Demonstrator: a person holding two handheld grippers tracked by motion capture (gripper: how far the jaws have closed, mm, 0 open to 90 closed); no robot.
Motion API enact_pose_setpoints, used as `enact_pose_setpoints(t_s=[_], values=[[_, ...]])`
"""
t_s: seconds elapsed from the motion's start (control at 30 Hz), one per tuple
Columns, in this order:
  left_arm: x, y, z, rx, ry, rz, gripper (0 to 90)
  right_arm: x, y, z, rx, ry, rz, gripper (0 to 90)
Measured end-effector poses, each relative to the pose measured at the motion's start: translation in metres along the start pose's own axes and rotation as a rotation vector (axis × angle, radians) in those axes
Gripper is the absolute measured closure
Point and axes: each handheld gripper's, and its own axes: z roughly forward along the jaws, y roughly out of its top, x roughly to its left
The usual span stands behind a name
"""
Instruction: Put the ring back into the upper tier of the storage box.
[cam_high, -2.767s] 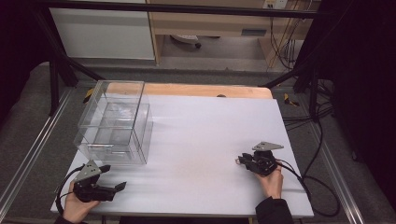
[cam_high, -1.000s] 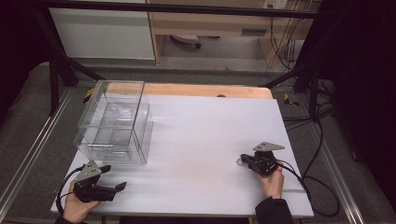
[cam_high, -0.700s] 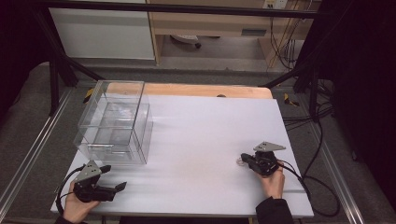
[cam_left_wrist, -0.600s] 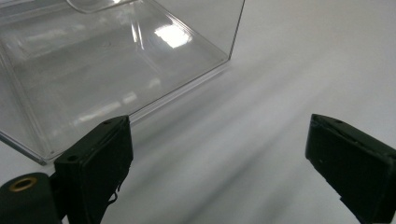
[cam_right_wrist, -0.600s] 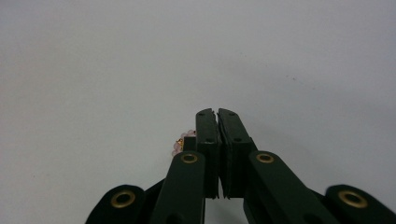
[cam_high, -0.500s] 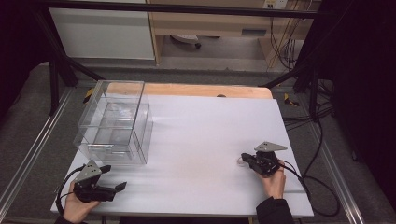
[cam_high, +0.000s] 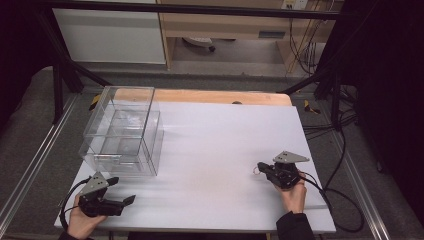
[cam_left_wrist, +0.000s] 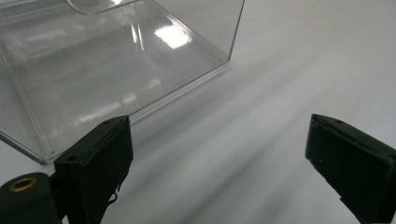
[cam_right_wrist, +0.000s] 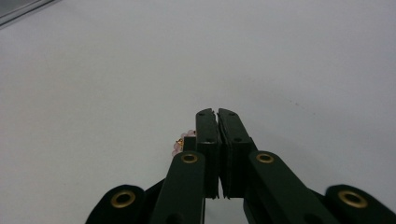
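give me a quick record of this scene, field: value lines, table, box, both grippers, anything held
surface: white table, wooden strip along its far edge
container: clear box, far left of the table, looks empty
left gripper: near left corner of the table, open wide, nothing between its fingers, just short of the box
right gripper: near right of the table, shut
held item: small pink bead string with a gold bit peeks out beside the right gripper's closed fingers; probably pinched, grip itself hidden
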Motion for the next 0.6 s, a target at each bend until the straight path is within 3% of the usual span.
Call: enact_pose_setpoints(t_s=[0.6], values=[[0.0, 0.0, 0.0, 0.002, 0.0, 0.001, 7.1, 0.015, 0.017, -0.015, -0.076, 0.039, -0.035, 88.2]])
